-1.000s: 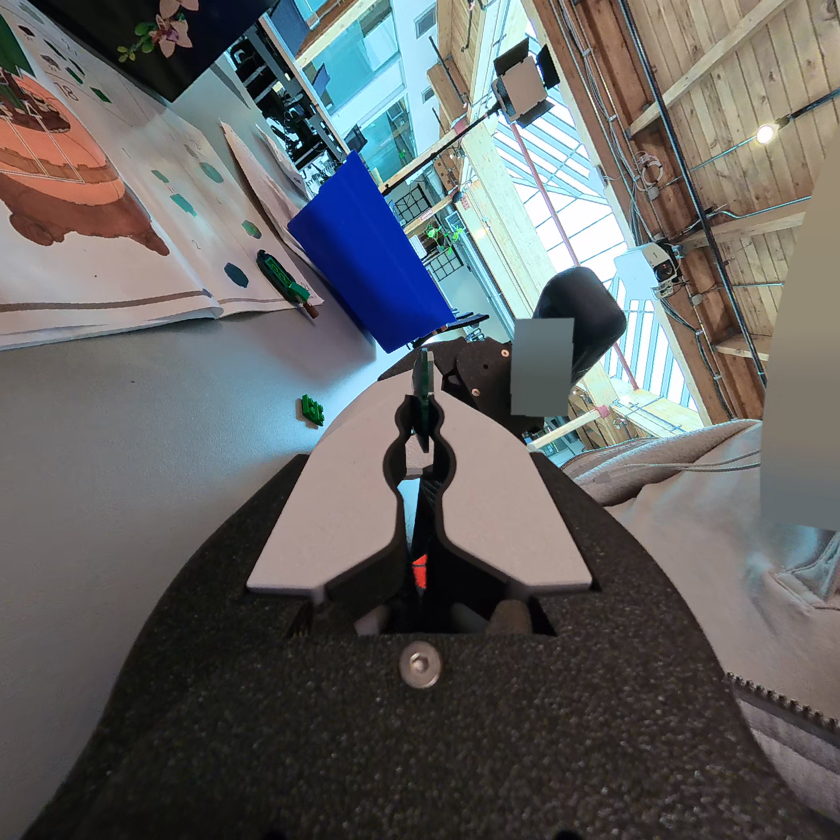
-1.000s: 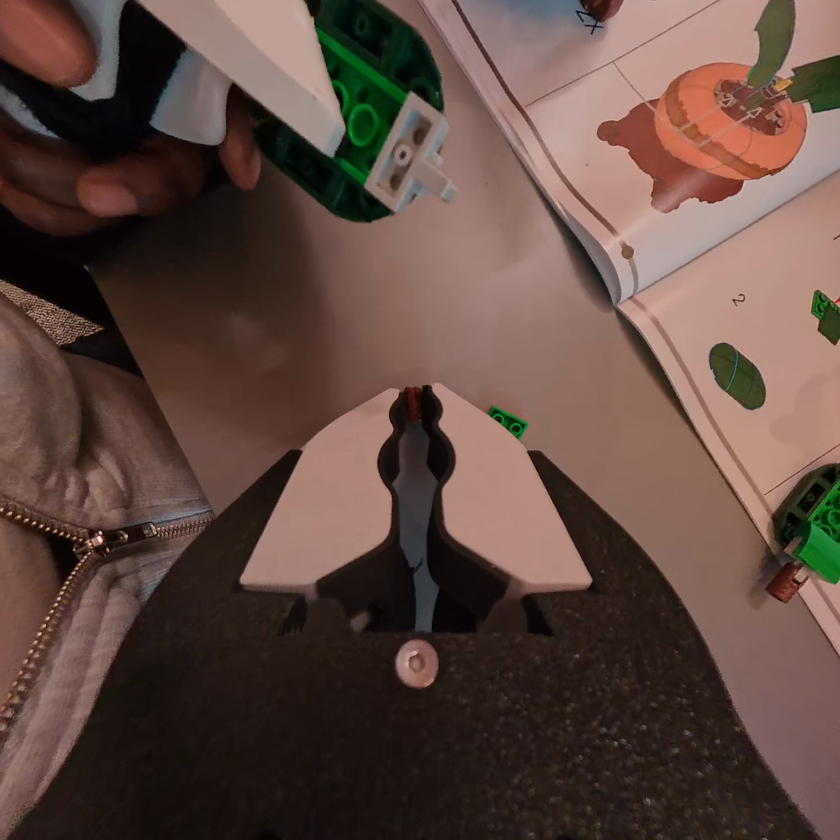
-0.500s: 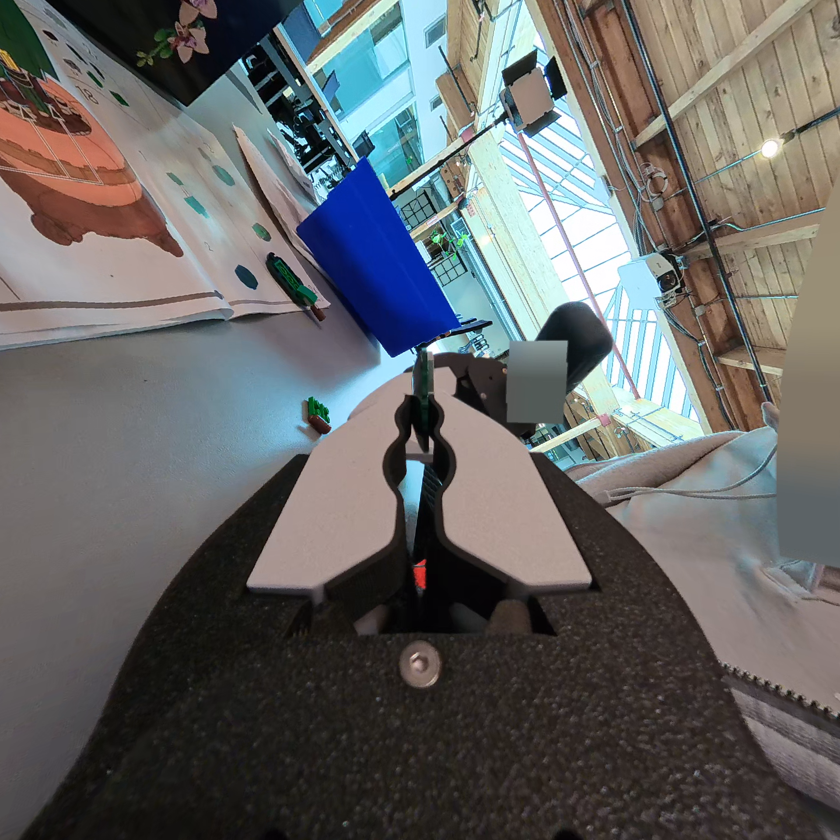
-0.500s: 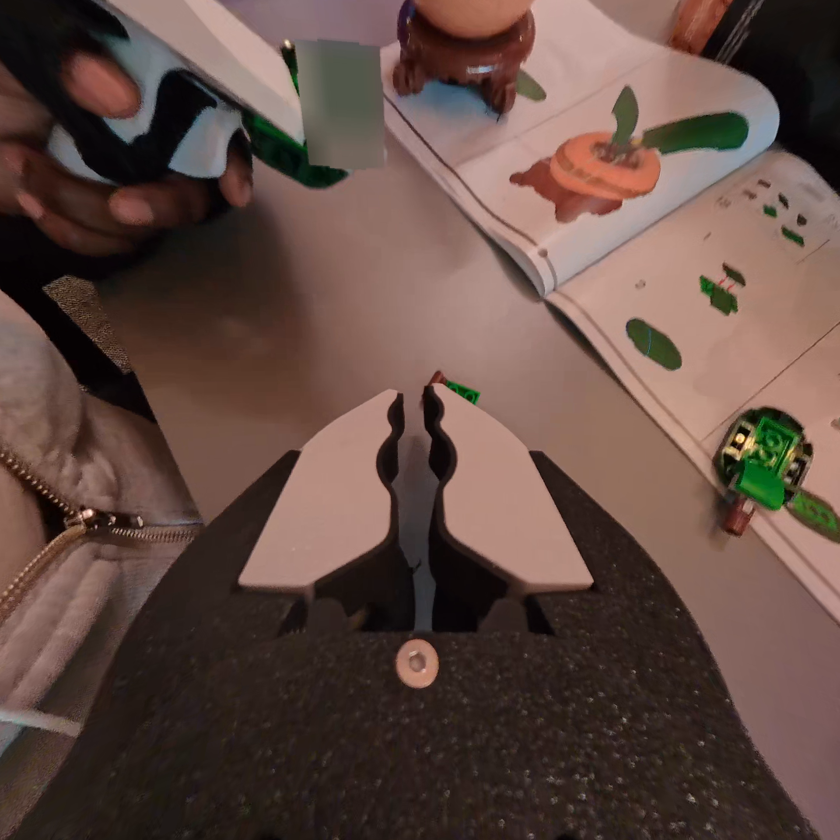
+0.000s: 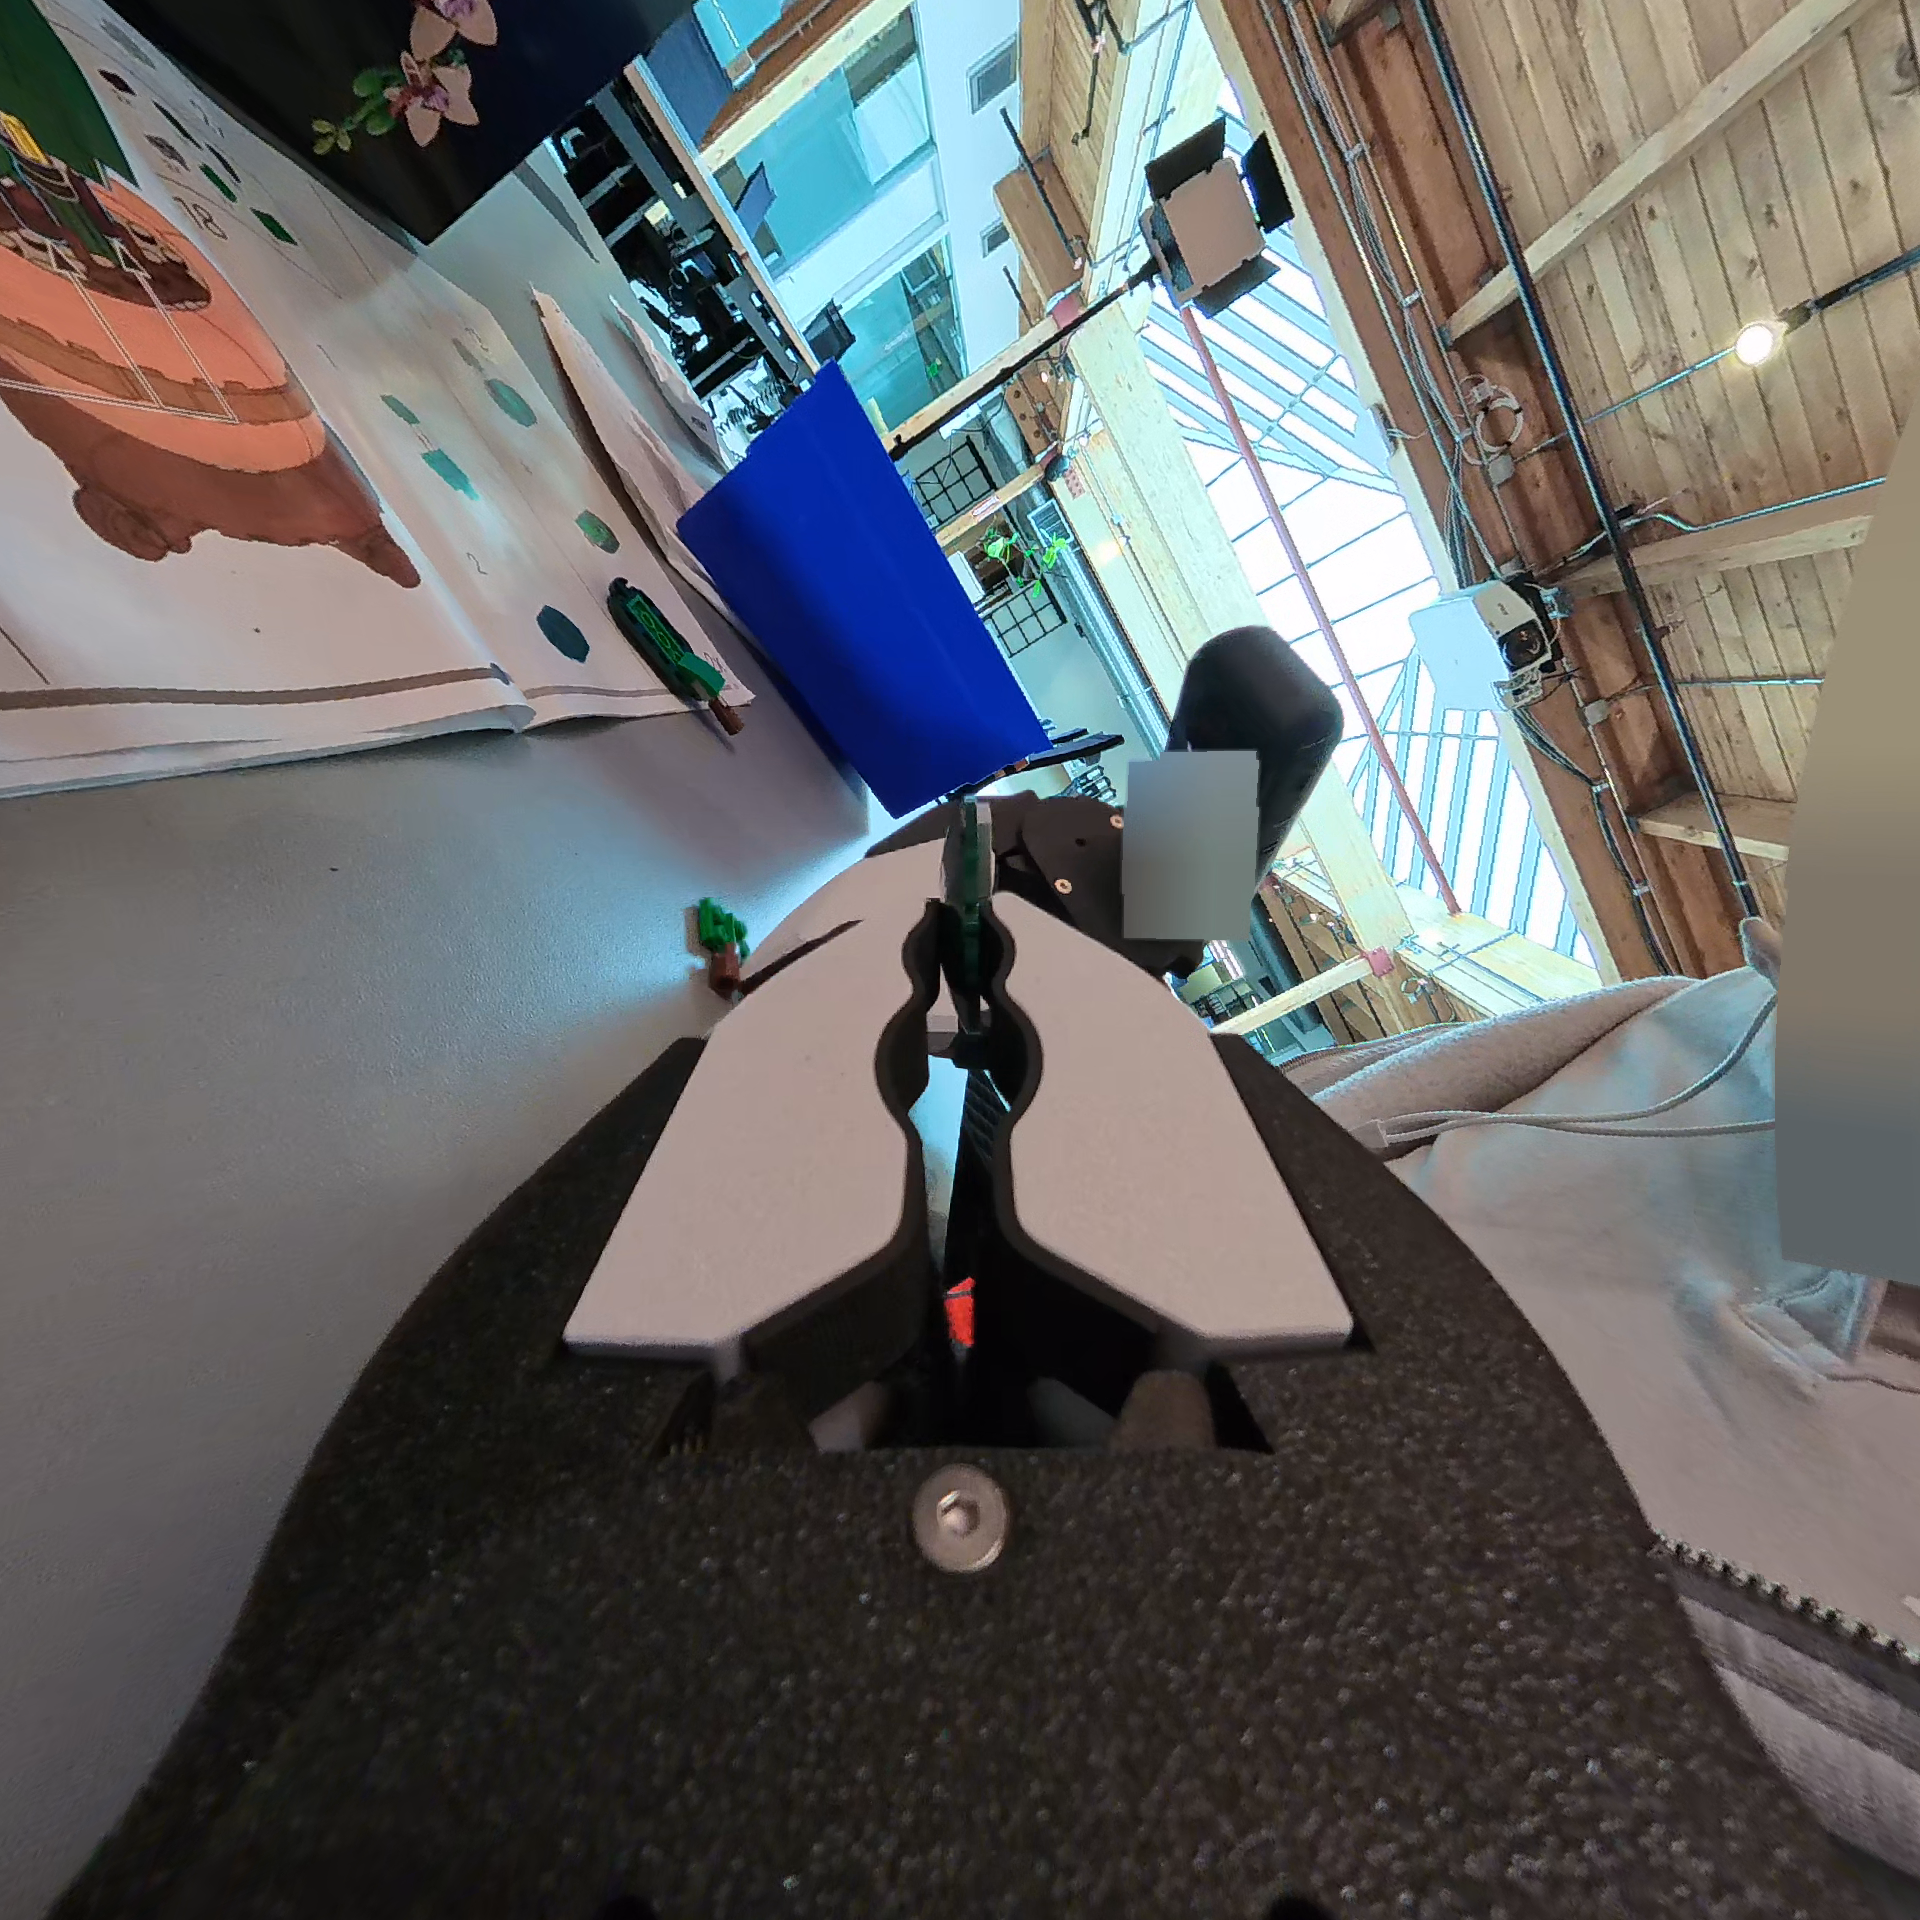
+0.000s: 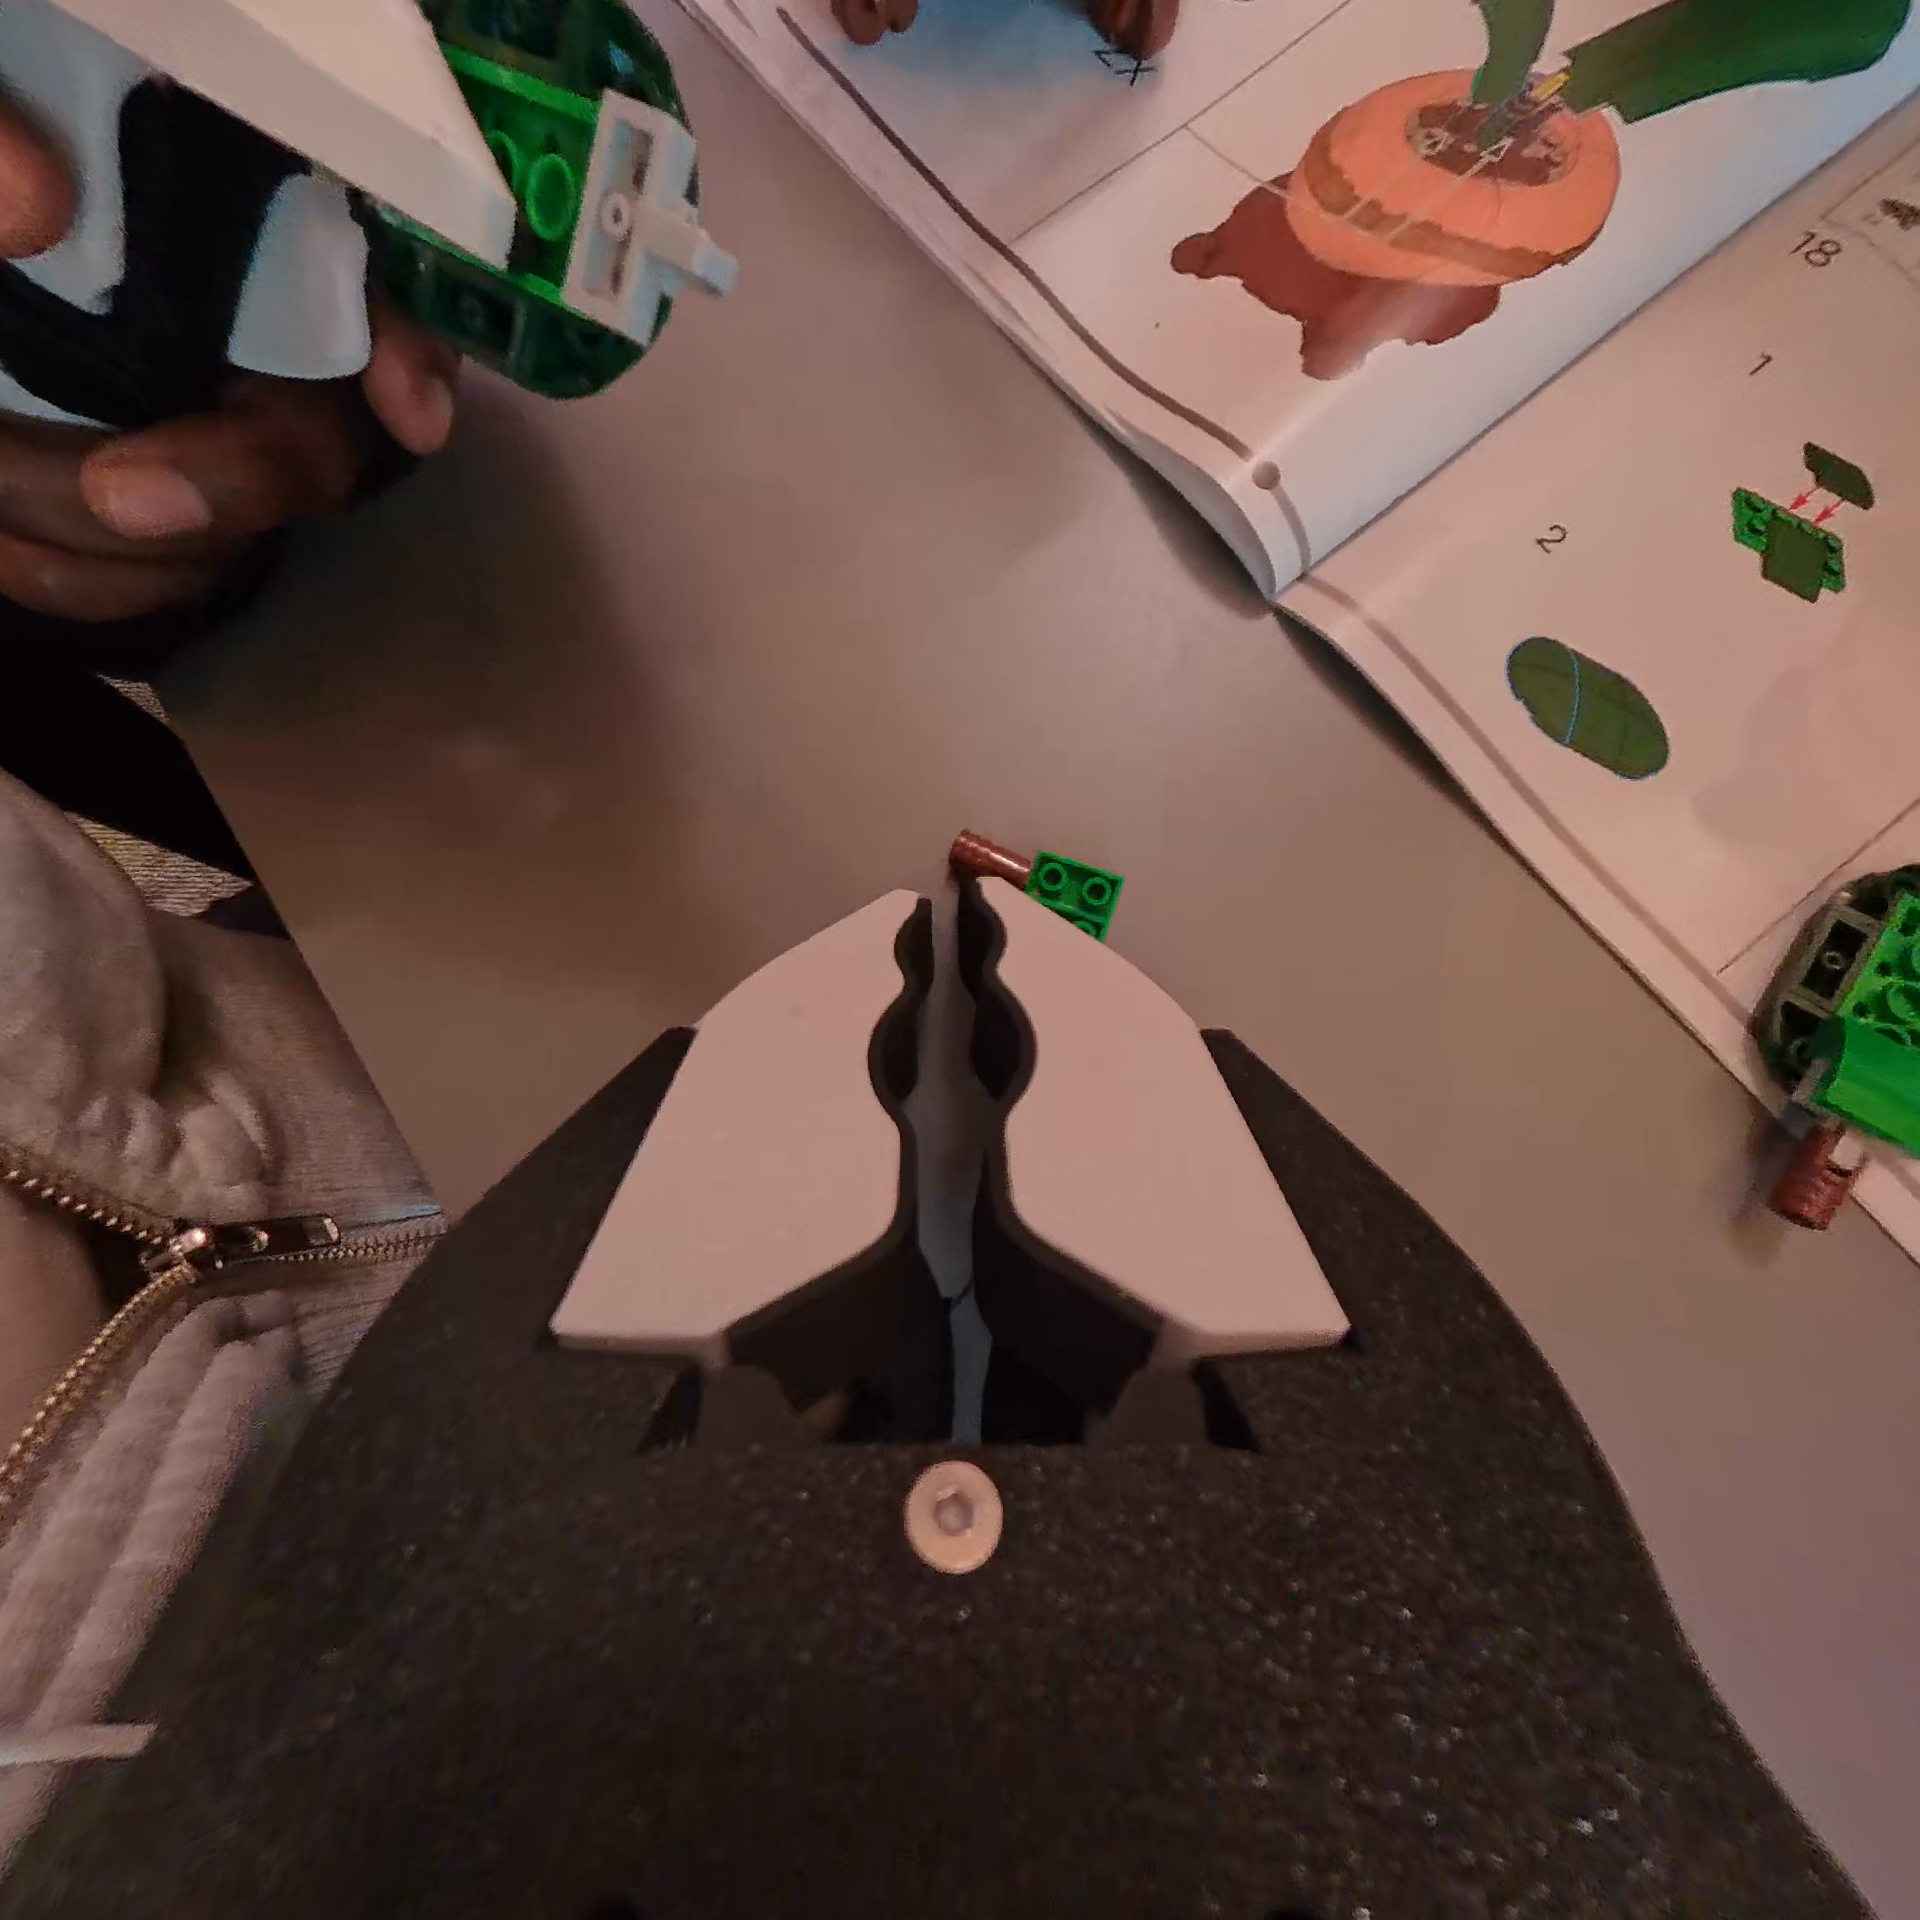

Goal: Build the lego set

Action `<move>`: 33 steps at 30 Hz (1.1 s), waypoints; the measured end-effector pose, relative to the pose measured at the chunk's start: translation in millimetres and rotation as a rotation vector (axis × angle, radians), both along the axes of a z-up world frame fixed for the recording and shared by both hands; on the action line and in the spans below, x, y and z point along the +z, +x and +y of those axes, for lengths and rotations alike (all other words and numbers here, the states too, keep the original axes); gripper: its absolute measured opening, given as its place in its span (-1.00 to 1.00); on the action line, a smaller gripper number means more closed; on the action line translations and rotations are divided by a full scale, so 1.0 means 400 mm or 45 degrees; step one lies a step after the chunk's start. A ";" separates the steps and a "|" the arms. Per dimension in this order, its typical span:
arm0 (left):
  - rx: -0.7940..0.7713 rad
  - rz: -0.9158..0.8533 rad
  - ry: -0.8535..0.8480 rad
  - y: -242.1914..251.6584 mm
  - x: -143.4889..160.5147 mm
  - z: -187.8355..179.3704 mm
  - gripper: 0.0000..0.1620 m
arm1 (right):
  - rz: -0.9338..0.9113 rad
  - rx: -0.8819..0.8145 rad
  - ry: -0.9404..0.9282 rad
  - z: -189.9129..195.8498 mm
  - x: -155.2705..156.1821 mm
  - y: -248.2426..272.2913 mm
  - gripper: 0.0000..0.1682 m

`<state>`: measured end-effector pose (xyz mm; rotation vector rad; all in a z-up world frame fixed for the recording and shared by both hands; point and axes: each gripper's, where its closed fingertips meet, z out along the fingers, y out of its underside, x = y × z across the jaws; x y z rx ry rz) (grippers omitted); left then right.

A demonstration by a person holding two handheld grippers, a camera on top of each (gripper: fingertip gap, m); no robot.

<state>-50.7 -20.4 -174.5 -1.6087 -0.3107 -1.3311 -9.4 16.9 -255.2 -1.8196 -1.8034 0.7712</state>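
My left gripper (image 5: 964, 914) is shut on a dark green leaf assembly (image 5: 968, 862), seen edge-on and held off the table. In the right wrist view that leaf (image 6: 582, 343) shows at the upper left with a grey bracket (image 6: 634, 208) on its underside, under the left gripper's white finger (image 6: 312, 83). My right gripper (image 6: 942, 902) has only a thin slit between its jaws and holds nothing. A small green plate on a brown pin (image 6: 1075, 894) lies on the grey table just beyond its tips; it also shows in the left wrist view (image 5: 720, 935).
The open instruction booklet (image 6: 1143, 177) lies at the far right, also in the left wrist view (image 5: 260, 623). A second green leaf assembly (image 6: 1860, 1039) with a brown pin (image 6: 1808, 1190) rests on its edge. A blue sheet (image 5: 852, 623) stands beyond. A person's grey zipped jacket (image 6: 125, 1195) is close by.
My right gripper has let go of the brown pin with its green plate, which now lies on the table ahead of the tips. Its jaws parted, then narrowed again. The left gripper keeps its leaf.
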 end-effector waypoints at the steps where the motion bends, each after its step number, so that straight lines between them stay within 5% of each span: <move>1: 0.000 0.002 -0.001 0.000 0.000 0.000 -0.94 | -0.005 -0.023 0.013 0.006 0.001 0.001 -0.95; 12: -0.013 -0.001 -0.007 0.003 -0.001 0.000 -0.94 | 0.003 -0.128 -0.117 0.022 0.002 -0.035 -0.87; 22: -0.002 -0.012 -0.002 -0.002 0.001 -0.002 -0.94 | -0.020 0.002 -0.025 0.019 0.001 -0.061 -0.84; 33: -0.001 -0.018 0.012 -0.003 0.005 -0.002 -0.94 | -0.115 1.251 0.449 0.004 0.005 -0.062 -0.84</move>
